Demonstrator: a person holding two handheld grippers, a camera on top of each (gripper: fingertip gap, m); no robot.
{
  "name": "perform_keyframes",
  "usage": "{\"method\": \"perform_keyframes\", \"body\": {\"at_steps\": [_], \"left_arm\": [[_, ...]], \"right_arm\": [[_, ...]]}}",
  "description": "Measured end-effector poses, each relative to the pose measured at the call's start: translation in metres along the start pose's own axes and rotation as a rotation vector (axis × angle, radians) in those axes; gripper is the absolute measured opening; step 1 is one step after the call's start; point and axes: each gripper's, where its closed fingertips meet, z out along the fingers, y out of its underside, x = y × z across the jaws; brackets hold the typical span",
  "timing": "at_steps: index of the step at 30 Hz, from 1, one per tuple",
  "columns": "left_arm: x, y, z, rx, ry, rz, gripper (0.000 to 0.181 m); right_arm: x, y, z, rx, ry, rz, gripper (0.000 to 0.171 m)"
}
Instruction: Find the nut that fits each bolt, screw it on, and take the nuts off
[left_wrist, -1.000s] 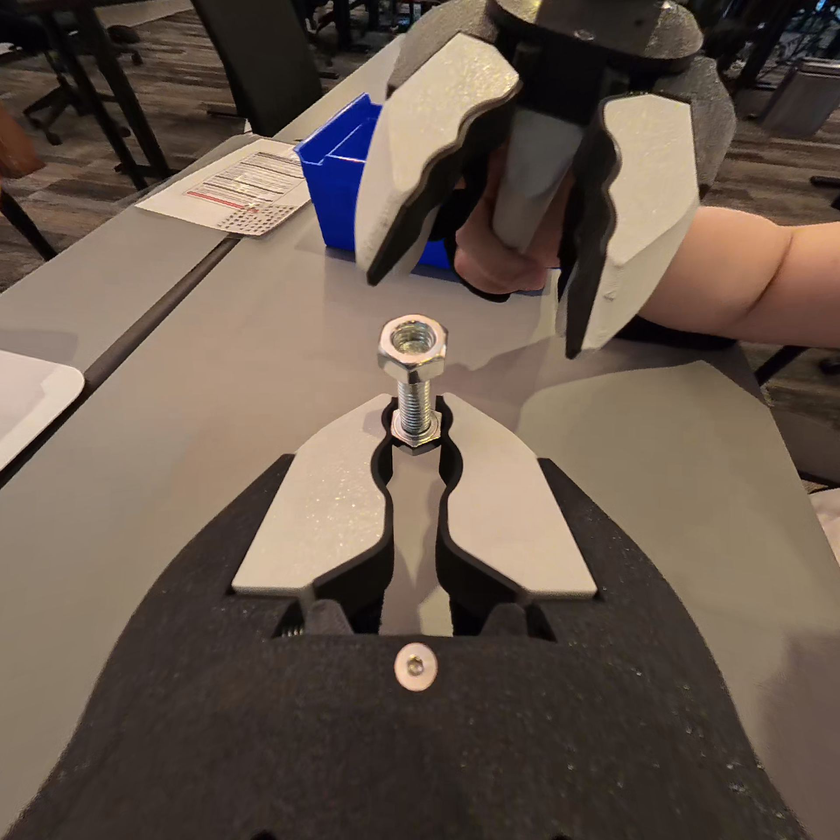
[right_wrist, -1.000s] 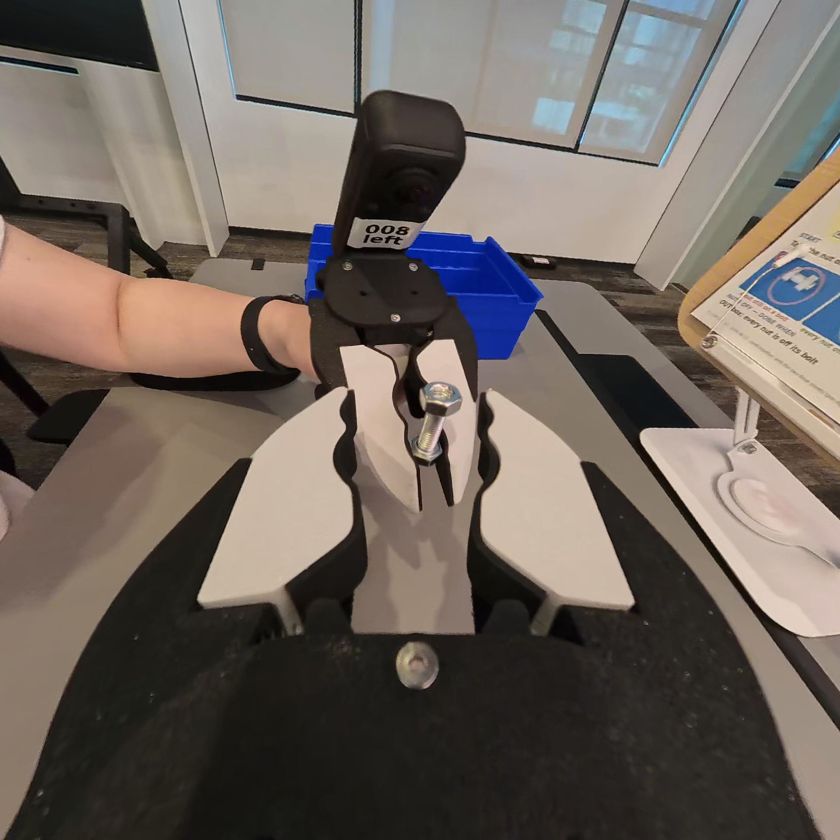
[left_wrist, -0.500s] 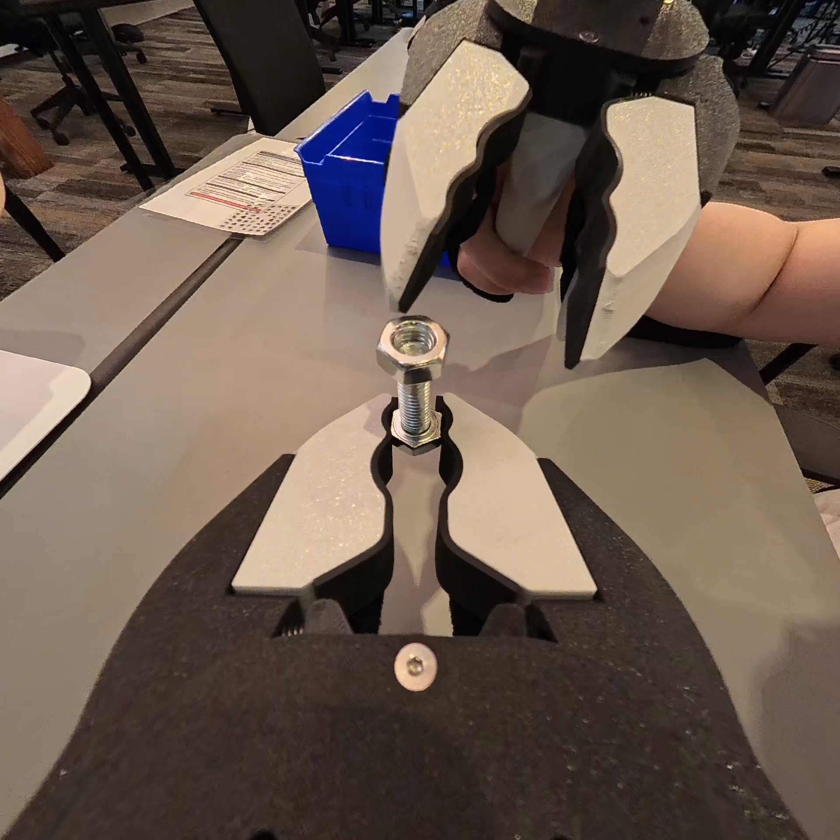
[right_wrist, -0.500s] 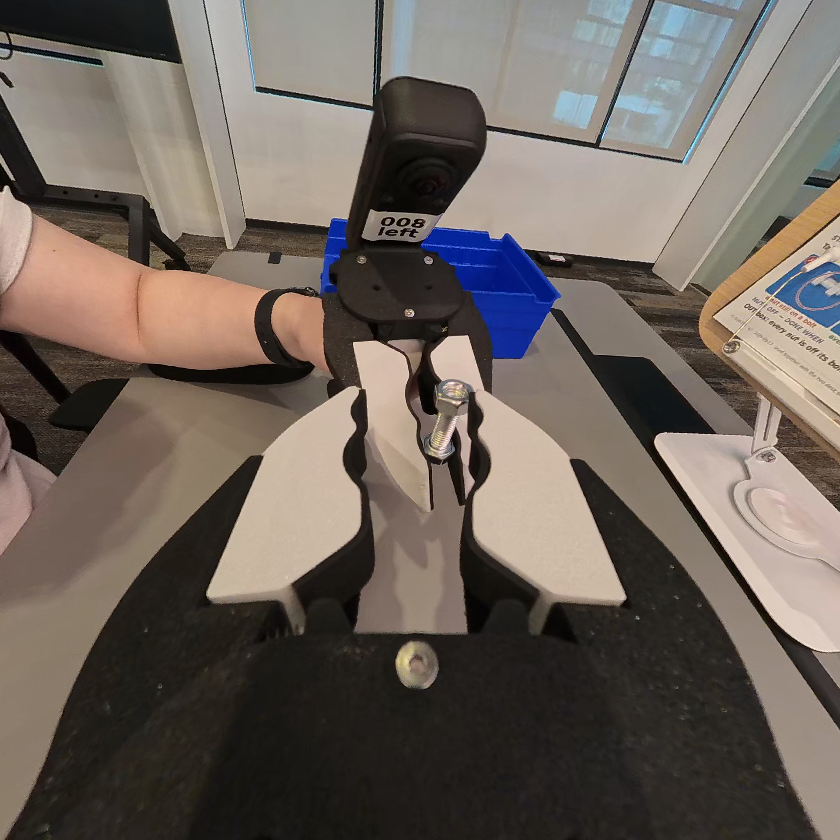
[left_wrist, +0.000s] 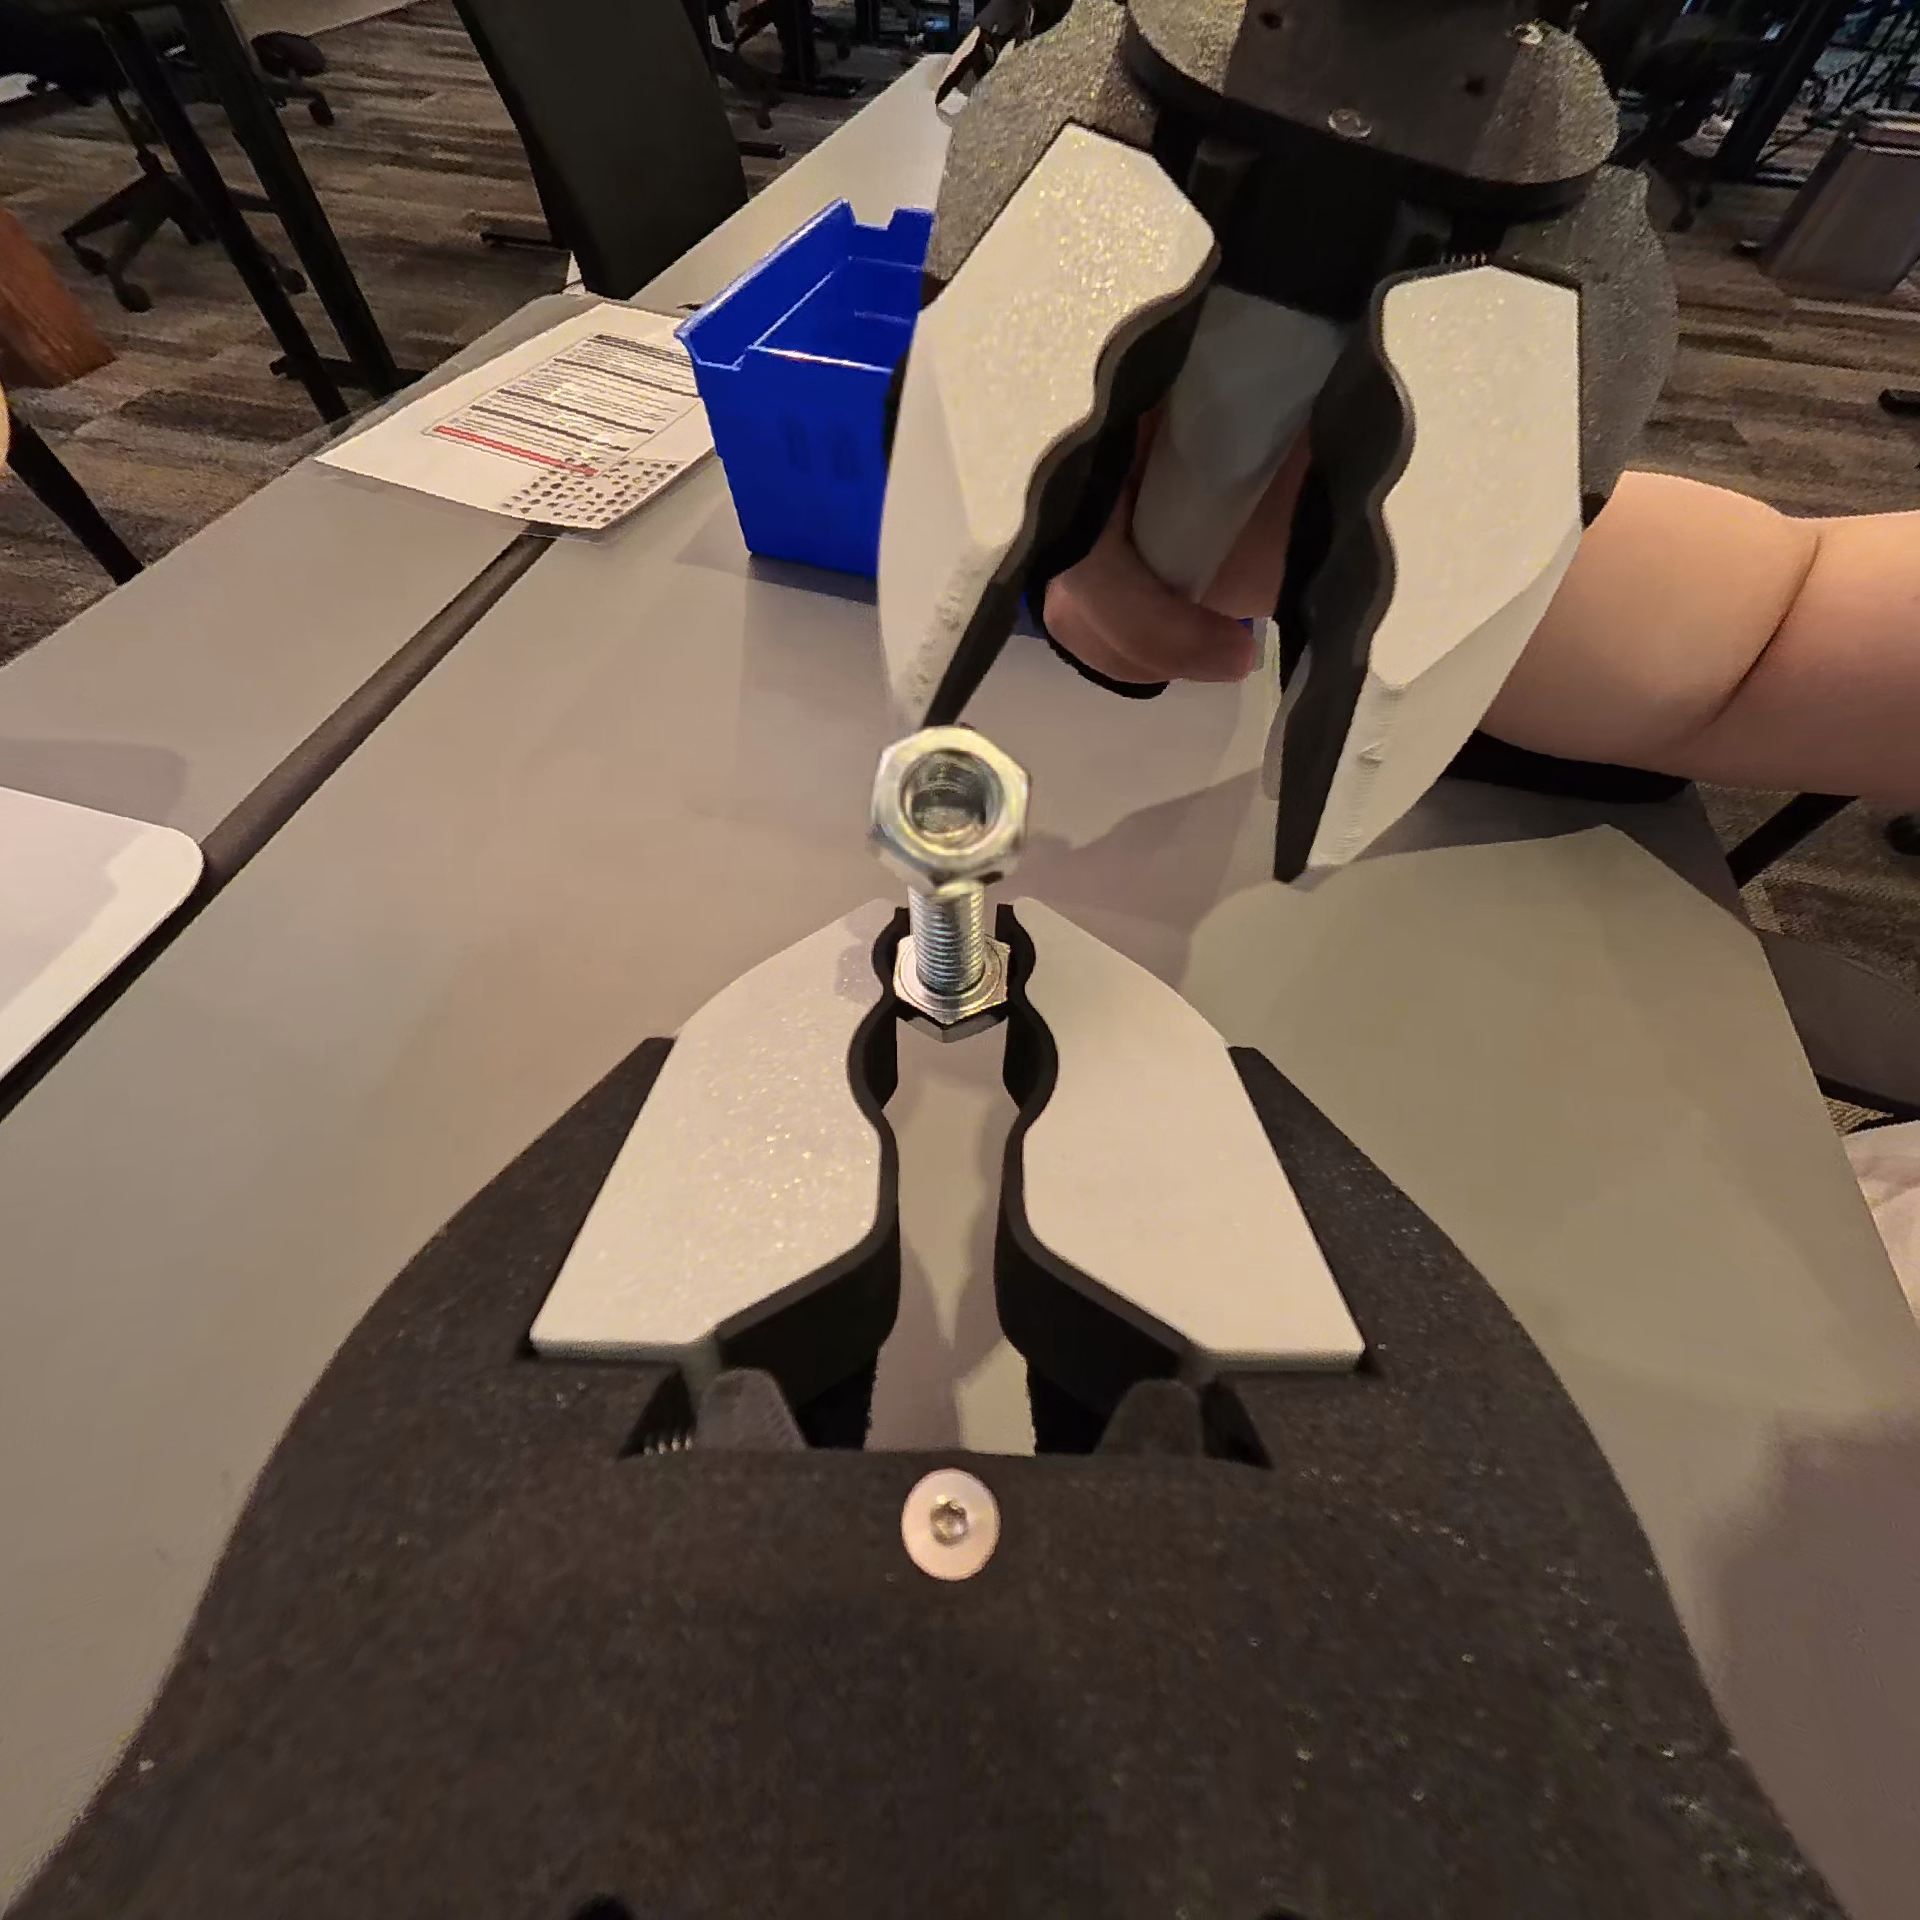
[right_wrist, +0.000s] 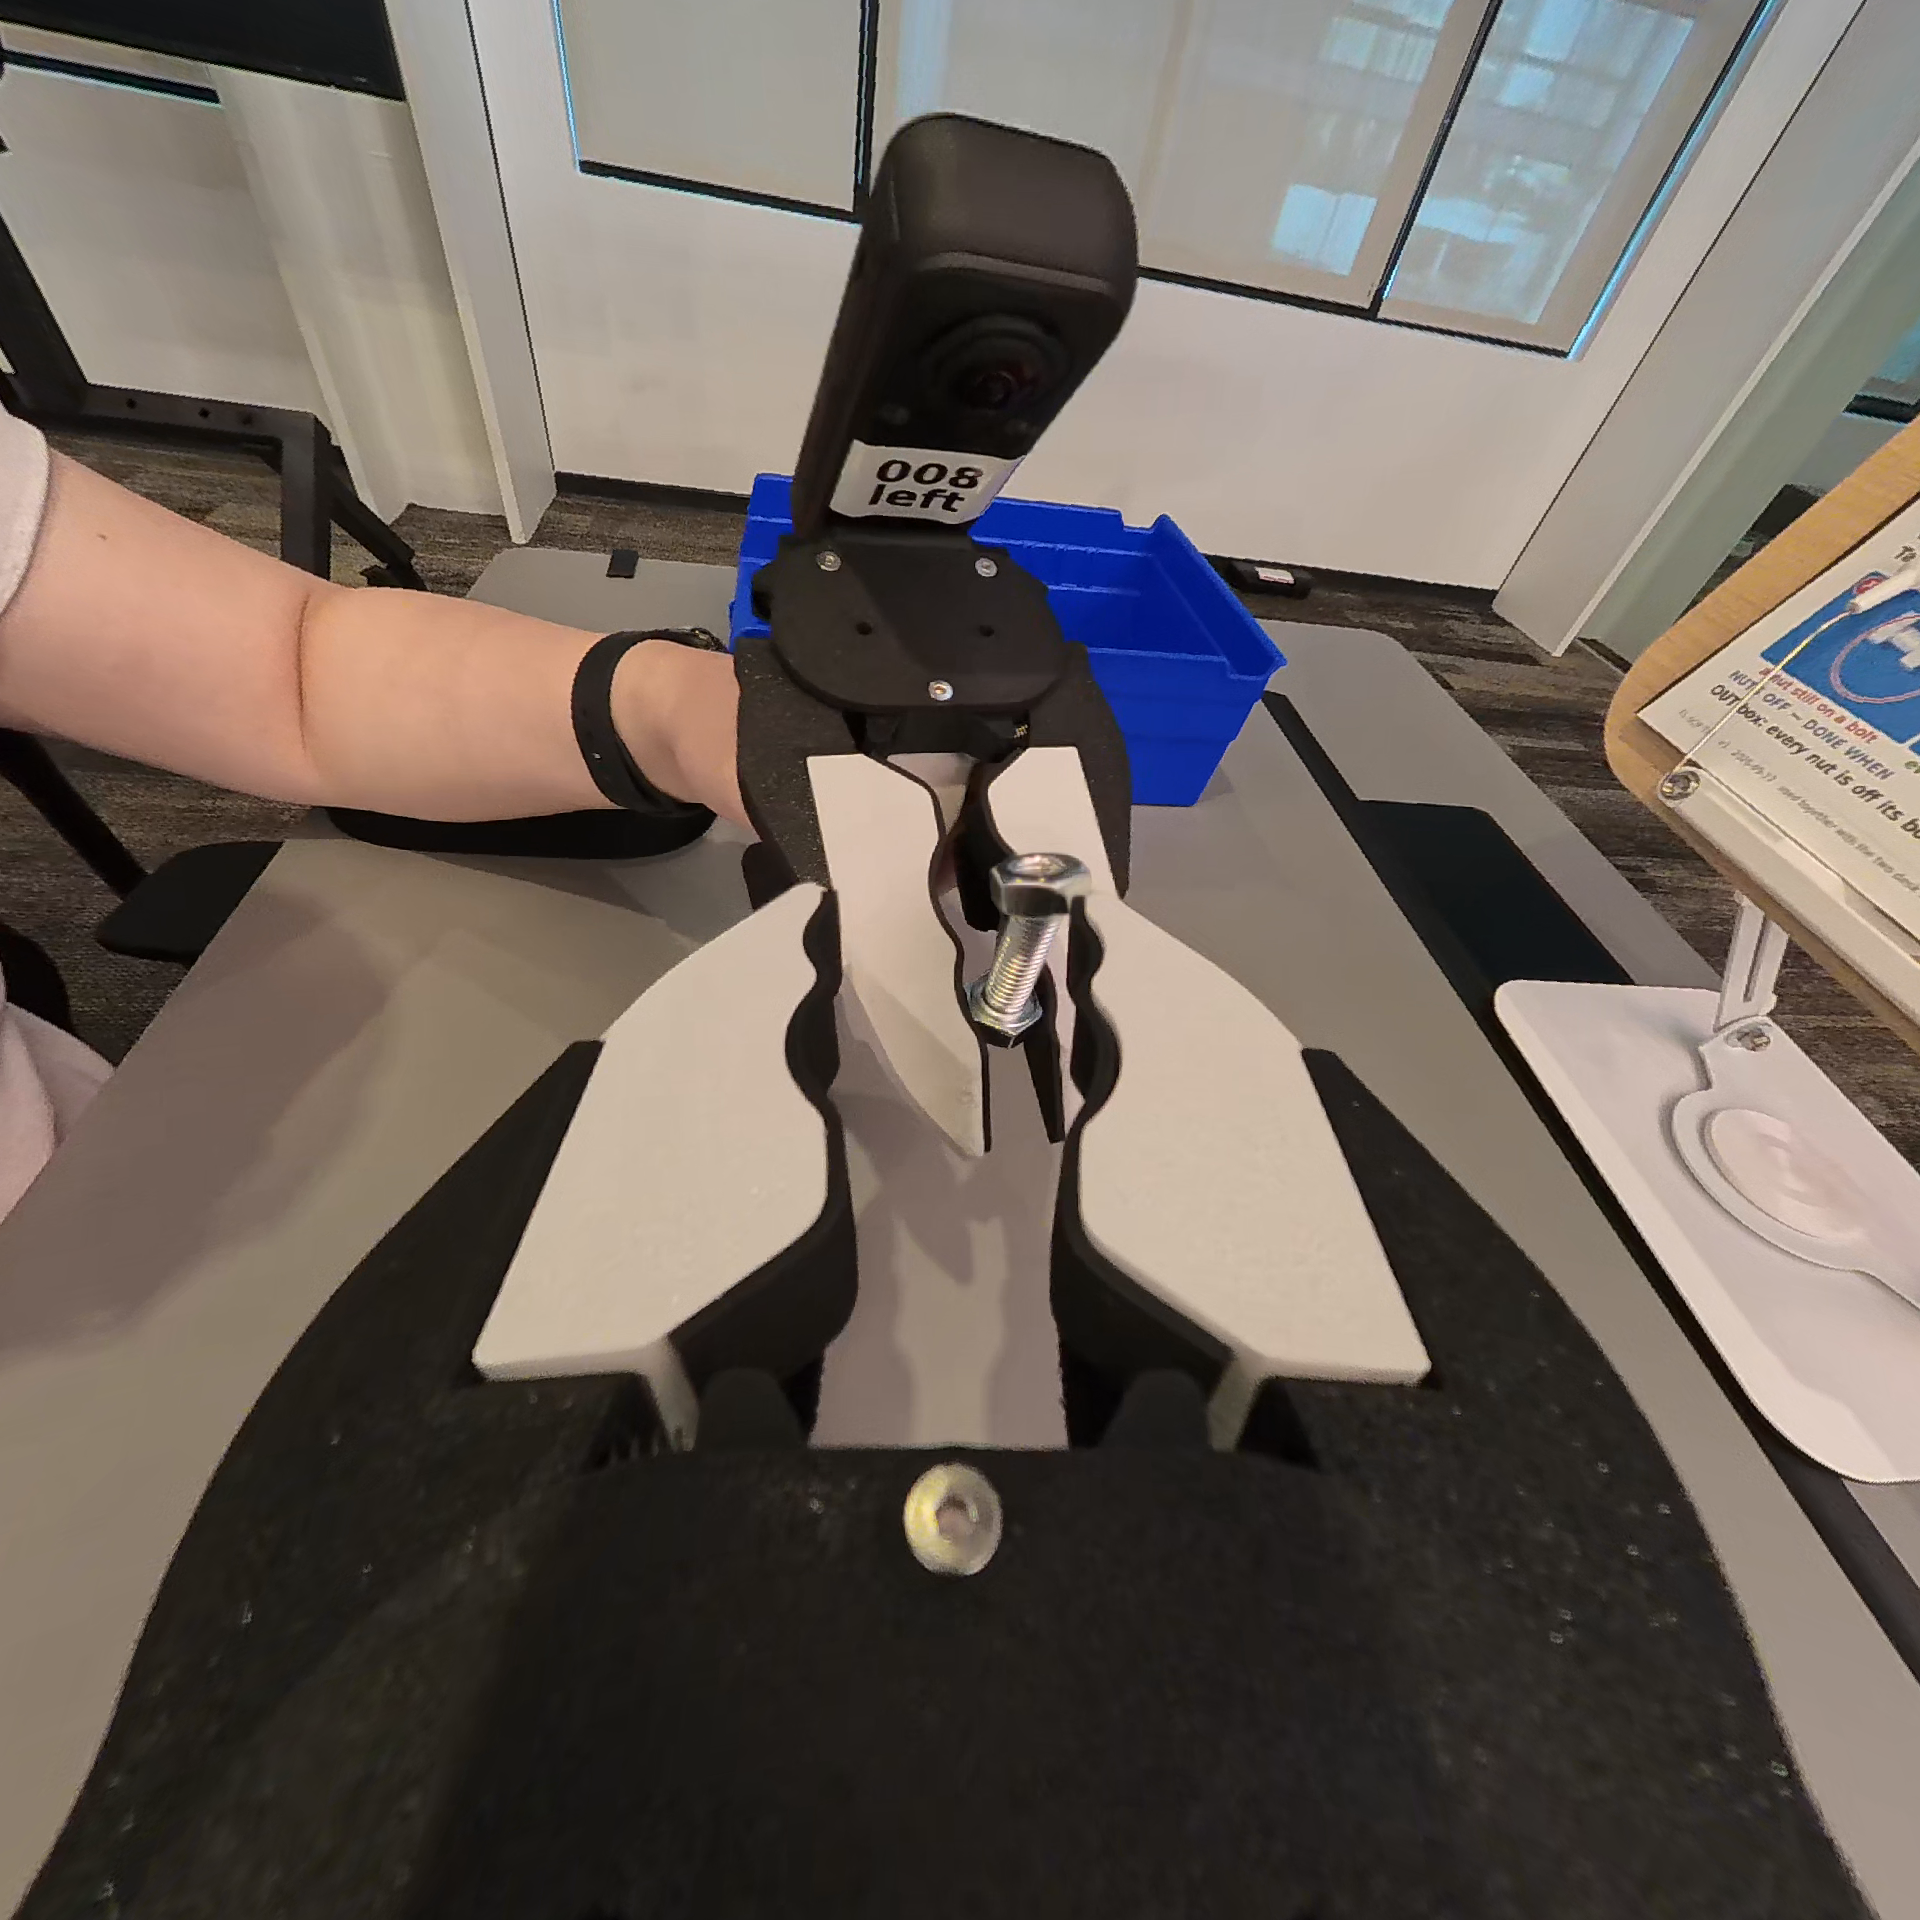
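Left wrist view: bolt (left_wrist: 945, 940) head hidden between left gripper (left_wrist: 948, 935) fingertips (nut (left_wrist: 951, 816) blurred).

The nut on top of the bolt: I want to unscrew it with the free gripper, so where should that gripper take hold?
Grip the nut across two opposite flats, coming down from above with the open right gripper. It sits at the upper end of the upright bolt, whose head the left gripper clamps, leaving its sides free.

Left tongs (left_wrist: 951, 997) closed, fingers nearly meeting at the tips. Right tongs (left_wrist: 1101, 800) opposite, tips angled down, fingers spread apart; bare forearm (left_wrist: 1662, 665) behind them.
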Motion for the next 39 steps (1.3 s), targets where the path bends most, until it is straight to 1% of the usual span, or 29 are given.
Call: {"method": "perform_keyframes", "body": {"at_steps": [5, 10, 16, 22, 25, 27, 28, 30, 32, 33, 36, 37, 39], "left_arm": [[0.003, 0.000, 0.002, -0.008, 0.010, 0.006, 0.015], [0.005, 0.005, 0.004, -0.031, 0.024, 0.005, 0.015], [-0.005, 0.015, 0.003, -0.064, -0.002, 0.030, 0.015], [-0.028, 0.002, -0.023, 0.014, -0.046, -0.028, 0.015], [-0.043, -0.004, -0.042, 0.031, -0.117, -0.025, 0.015], [-0.051, -0.011, -0.057, 0.050, -0.164, -0.025, 0.015], [-0.054, -0.015, -0.064, 0.063, -0.185, -0.028, 0.015], [-0.061, -0.022, -0.080, 0.083, -0.231, -0.035, 0.015], [-0.066, -0.029, -0.095, 0.106, -0.266, -0.034, 0.015], [-0.067, -0.032, -0.102, 0.120, -0.278, -0.034, 0.015], [-0.073, -0.038, -0.120, 0.145, -0.310, -0.039, 0.015], [-0.075, -0.039, -0.125, 0.149, -0.323, -0.038, 0.015], [-0.078, -0.040, -0.136, 0.158, -0.343, -0.041, 0.015]], "right_arm": [[0.005, 0.000, 0.001, -0.003, 0.050, -0.030, 0.042], [0.007, 0.004, 0.001, -0.030, 0.080, -0.072, 0.040], [0.014, 0.009, -0.002, -0.031, 0.077, -0.034, 0.037], [0.021, 0.020, -0.003, -0.033, 0.068, 0.018, 0.035], [0.013, 0.028, 0.005, -0.036, 0.003, 0.062, 0.031], [-0.007, 0.037, 0.019, -0.053, -0.102, 0.075, 0.028], [-0.022, 0.042, 0.028, -0.074, -0.162, 0.067, 0.022], [-0.048, 0.050, 0.052, -0.110, -0.222, 0.055, 0.019], [-0.086, 0.052, 0.080, -0.104, -0.294, 0.055, 0.017], [-0.103, 0.058, 0.096, -0.135, -0.308, 0.040, 0.012], [-0.145, 0.080, 0.145, -0.276, -0.322, -0.089, 0.008], [-0.152, 0.089, 0.159, -0.334, -0.304, -0.143, 0.006], [-0.149, 0.099, 0.182, -0.384, -0.204, -0.239, 0.000]]}}
